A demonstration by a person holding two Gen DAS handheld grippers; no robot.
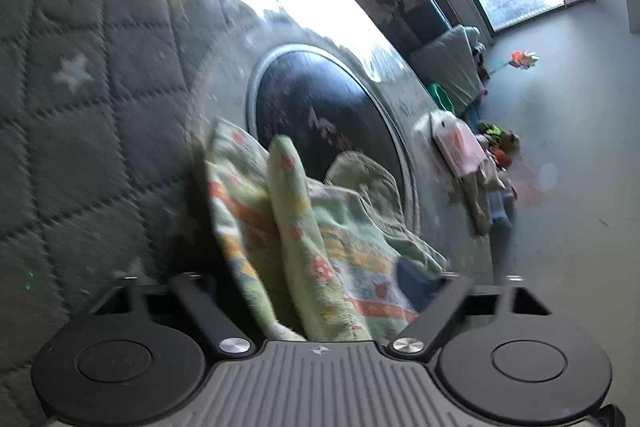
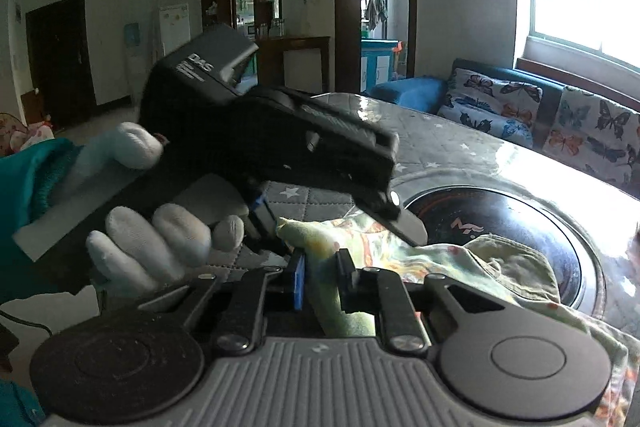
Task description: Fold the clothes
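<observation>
My right gripper [image 2: 320, 281] pinches the soft, light yellow-green printed cotton garment [image 2: 362, 239] by a bunched fold; my left gripper [image 1: 316, 281] straddles it, jaws apart, near the quilted grey table cover's [image 1: 80, 75] edge.

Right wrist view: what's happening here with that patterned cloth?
A person in white gloves is folding a small patterned garment on a quilted table with a round dark hob set in it. The right gripper is shut on a bunched edge of the garment. The left gripper, held by the gloved left hand, has the same cloth between its jaws, but they are not pressed on it. The fold is not yet done.
</observation>
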